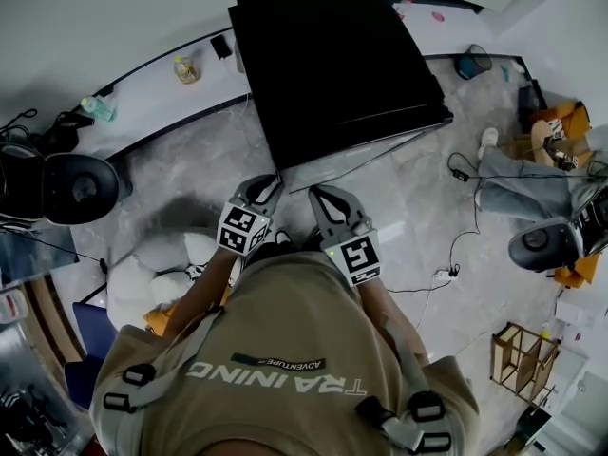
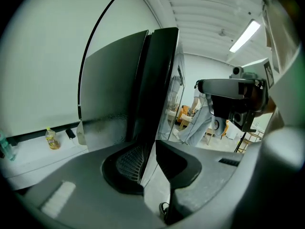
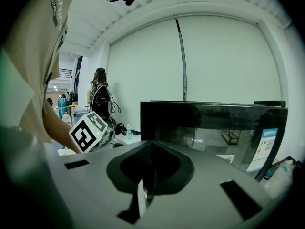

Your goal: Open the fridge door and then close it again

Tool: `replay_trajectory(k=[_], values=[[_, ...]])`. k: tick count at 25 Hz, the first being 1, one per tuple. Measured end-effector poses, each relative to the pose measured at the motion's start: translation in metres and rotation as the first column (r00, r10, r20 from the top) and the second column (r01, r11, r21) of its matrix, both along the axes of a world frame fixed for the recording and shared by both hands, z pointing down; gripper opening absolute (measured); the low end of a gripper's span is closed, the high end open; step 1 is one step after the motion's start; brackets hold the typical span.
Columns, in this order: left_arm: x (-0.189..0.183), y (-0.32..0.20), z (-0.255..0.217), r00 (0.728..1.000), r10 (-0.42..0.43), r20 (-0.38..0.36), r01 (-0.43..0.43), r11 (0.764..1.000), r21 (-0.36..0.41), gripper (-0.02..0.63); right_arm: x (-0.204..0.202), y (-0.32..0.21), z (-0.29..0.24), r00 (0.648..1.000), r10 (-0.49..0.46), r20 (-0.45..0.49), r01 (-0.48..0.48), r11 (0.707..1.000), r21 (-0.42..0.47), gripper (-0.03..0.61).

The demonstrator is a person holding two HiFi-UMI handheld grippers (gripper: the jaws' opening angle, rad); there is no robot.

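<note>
Bright, even indoor light fills all three views. In the left gripper view a ceiling strip lamp (image 2: pixel 245 35) glows overexposed at the far right. The glossy black fridge (image 3: pixel 214 123) mirrors the room in the right gripper view. The pale floor (image 1: pixel 408 221) carries a soft sheen and faint shadows. Both gripper views bend strongly, darkening to black at the corners; their nearest foreground is blurred.

head view looks down; gripper views share fridge (image 1: pixel 332 65).
</note>
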State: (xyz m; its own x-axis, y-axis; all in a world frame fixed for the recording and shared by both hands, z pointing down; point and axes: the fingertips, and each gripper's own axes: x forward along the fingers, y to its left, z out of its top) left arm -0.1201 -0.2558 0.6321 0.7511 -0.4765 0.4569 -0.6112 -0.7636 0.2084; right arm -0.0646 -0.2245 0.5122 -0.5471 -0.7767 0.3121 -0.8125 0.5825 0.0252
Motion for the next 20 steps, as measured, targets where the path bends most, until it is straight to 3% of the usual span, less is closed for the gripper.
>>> replay_trajectory(k=[9,20], values=[[0.008,0.0,0.003,0.999,0.038,0.006,-0.038,0.999,-0.001,0.064,0.005,0.001,0.001,1.0,0.013,-0.007,-0.013,1.0,-0.014,-0.005],[0.01,-0.002,0.005,0.997,0.038,0.062,-0.04,0.998,0.043,0.06,-0.012,0.013,0.003,0.999,-0.047,-0.006,0.046,0.998,-0.05,-0.005]])
